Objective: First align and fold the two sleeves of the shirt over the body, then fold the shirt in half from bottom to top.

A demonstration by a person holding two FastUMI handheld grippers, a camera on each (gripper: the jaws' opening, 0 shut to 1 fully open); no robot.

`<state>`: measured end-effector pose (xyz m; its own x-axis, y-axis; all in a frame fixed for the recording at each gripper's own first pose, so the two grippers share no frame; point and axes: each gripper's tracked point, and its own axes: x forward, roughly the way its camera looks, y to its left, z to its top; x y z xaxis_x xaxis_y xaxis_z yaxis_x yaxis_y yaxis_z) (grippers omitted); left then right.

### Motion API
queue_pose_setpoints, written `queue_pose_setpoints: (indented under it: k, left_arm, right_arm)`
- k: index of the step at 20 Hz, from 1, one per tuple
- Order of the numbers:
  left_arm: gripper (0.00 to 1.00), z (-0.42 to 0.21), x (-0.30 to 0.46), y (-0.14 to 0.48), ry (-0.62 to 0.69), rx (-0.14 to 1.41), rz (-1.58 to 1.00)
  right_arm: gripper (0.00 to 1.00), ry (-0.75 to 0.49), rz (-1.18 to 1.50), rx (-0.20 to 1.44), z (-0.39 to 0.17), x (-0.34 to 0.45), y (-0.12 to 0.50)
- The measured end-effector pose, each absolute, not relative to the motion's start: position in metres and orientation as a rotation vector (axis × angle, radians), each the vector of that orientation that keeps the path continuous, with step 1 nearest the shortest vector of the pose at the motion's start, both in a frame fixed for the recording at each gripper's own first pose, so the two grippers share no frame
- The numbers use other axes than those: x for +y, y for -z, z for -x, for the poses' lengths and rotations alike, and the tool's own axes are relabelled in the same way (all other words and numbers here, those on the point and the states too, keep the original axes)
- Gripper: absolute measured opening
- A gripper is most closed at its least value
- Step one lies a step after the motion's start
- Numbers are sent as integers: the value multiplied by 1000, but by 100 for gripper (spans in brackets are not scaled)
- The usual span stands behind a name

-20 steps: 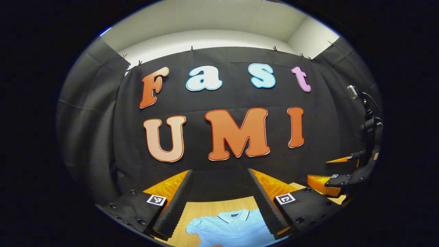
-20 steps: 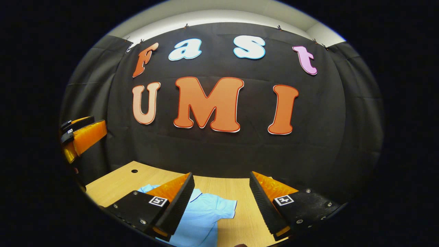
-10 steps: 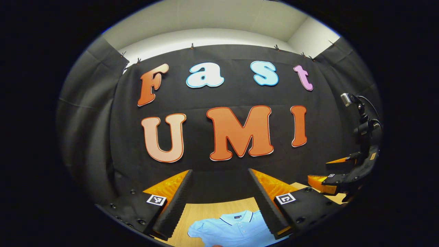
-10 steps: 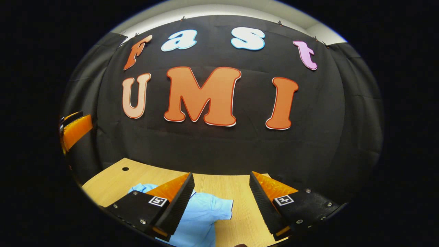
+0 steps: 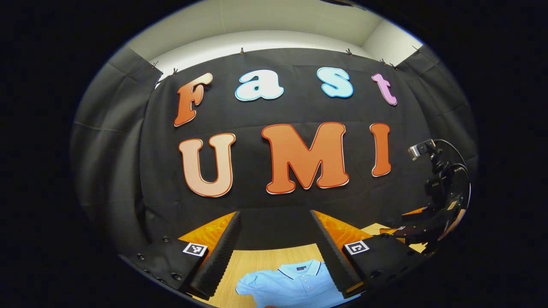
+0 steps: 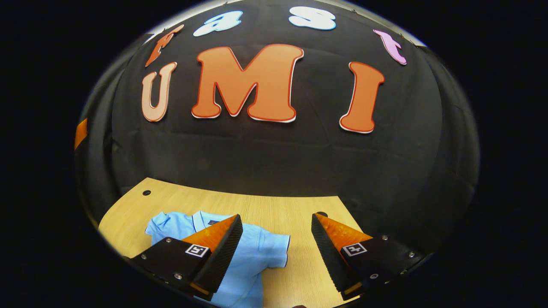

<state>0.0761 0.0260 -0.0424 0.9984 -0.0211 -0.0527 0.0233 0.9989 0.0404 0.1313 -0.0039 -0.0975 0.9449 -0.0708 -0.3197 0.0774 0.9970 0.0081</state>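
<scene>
The right gripper [image 6: 276,239] is tipping down, bringing more wooden surface [image 6: 274,205] into sight; the left gripper [image 5: 274,239] is shifting slightly. Both are hovering, fingers released, above the light-blue polo shirt [image 6: 257,252] lying flat.

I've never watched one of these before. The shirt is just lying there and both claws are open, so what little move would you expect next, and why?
Probably the right gripper lowers toward the near sleeve of the light blue polo shirt lying flat on the pale wooden table. Both sleeves look spread outward, unfolded, and that sleeve lies just ahead between its open fingers. The left gripper, also open, hangs above the collar.
</scene>
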Motion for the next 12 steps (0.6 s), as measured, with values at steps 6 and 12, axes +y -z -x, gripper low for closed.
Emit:
queue_pose_setpoints:
  k: [6,12]
  left_arm:
    - [100,-85,25,54,10,90,-81]
    - [100,-94,24,65,-2,140,-142]
  right_arm:
    - [97,63,-25,481,-164,-11,151]
    - [96,88,-32,717,-176,-23,220]
